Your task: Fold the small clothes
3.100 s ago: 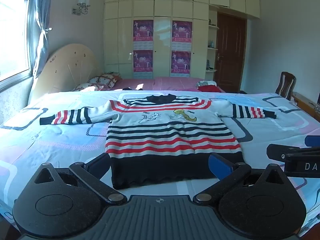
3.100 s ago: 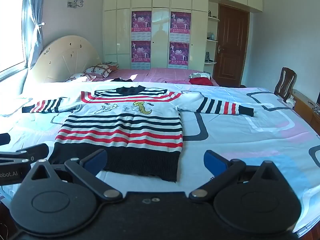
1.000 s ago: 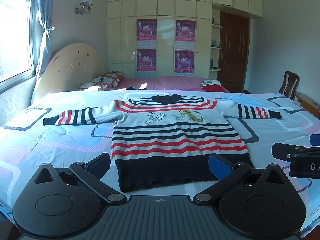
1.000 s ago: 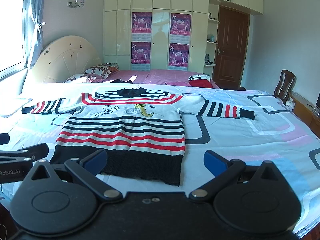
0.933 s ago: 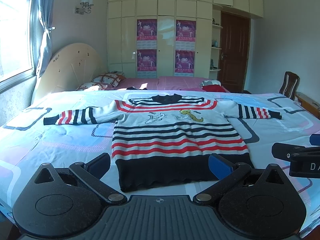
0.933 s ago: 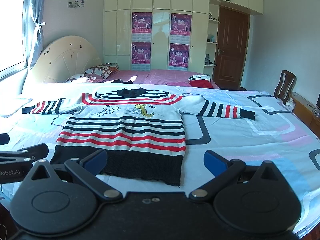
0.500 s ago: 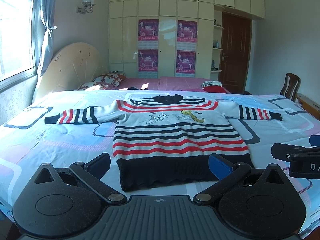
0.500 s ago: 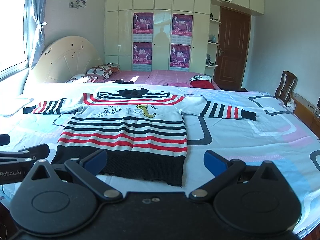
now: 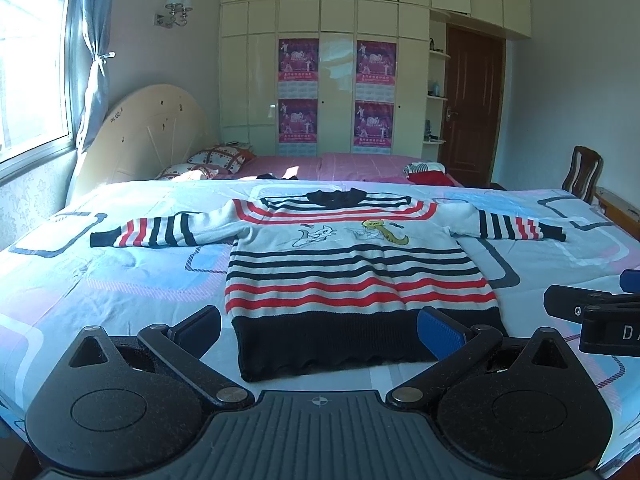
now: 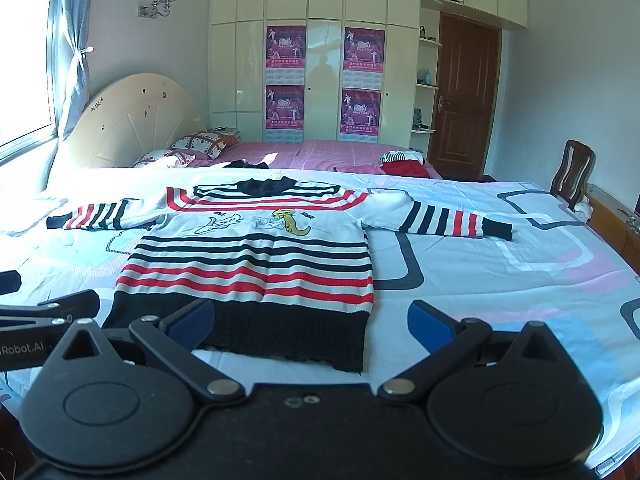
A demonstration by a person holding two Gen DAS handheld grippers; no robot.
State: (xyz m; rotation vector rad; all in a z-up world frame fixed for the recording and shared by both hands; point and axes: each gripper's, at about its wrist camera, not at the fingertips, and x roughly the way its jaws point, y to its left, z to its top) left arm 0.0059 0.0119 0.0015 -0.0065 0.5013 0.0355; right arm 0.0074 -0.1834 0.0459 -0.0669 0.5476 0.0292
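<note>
A small striped sweater (image 9: 352, 264), white with black and red stripes, a black hem and cartoon figures on the chest, lies flat on the bed with both sleeves spread out. It also shows in the right wrist view (image 10: 256, 256). My left gripper (image 9: 320, 326) is open and empty, just in front of the black hem. My right gripper (image 10: 310, 320) is open and empty, in front of the hem's right corner. Each gripper shows at the edge of the other's view.
The bed has a light blue and pink patterned sheet (image 9: 120, 280). A second bed with a pink cover (image 9: 352, 162), pillows and folded clothes stands behind. A wooden chair (image 10: 570, 174) stands at the right by the door. A window is at the left.
Both grippers have drifted slightly, so the sweater sits a little further right in both views. Both stay open and the sweater lies unchanged.
</note>
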